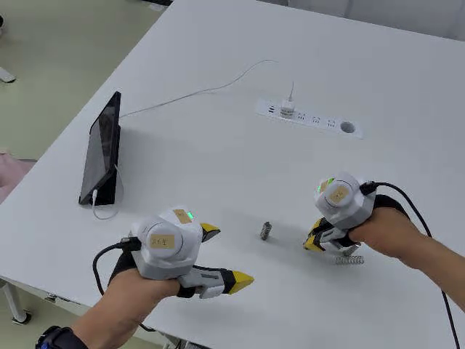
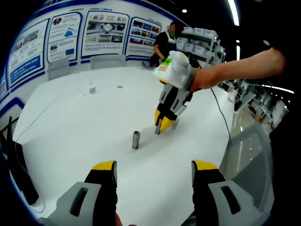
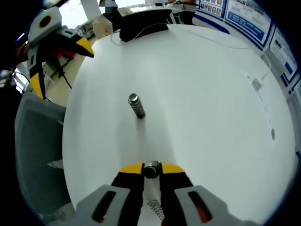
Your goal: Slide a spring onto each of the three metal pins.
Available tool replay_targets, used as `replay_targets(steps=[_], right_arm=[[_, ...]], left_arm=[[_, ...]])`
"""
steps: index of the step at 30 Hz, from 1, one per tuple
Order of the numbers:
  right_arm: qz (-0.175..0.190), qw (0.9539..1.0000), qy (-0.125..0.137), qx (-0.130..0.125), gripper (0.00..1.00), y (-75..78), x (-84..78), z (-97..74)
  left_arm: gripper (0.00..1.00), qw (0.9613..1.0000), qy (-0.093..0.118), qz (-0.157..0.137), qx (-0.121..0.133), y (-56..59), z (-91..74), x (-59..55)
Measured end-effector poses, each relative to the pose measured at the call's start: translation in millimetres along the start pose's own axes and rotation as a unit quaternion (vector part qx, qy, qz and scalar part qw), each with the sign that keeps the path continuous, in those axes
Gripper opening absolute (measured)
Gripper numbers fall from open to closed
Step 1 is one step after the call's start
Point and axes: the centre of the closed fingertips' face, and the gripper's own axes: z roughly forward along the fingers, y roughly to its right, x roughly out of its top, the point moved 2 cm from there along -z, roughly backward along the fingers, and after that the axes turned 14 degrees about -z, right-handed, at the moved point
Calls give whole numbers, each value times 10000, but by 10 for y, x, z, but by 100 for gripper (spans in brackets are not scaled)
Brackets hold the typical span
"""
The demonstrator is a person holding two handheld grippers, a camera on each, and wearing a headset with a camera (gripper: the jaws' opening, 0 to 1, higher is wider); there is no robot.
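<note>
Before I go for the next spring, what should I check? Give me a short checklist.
1. Grip: the right hand-held gripper is shut on a pin: ok.
2. Pose: that pin stands straight on the table: cannot tell.
3. Free tool: the left hand-held gripper is open and holds nothing: ok.
4. Supply: a loose spring lies on the table near the right hand-held gripper: ok.
5. Done work: the finished pin stands upright, apart from both grippers: ok.

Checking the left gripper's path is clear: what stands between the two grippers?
In the head view, one upright spring-wrapped pin stands between the left gripper and right gripper; otherwise bare table.
</note>
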Motion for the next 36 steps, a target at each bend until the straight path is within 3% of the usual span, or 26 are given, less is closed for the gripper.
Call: replay_targets(steps=[9,13,21,36], right_arm=[[32,9999,105,-37,24,-14,1,-129],[62,9996,177,-191,29,5,-15,-234],[355,9971,529,-426,38,-58,-22,-385],[996,9847,1164,-828,47,-249,-54,-511]], left_arm=[[65,10000,-6,10,-12,18,7,-3],[65,10000,-16,30,-35,47,14,-4],[65,9999,-37,93,-84,101,15,5],[65,9997,-28,213,-102,161,-28,39]])
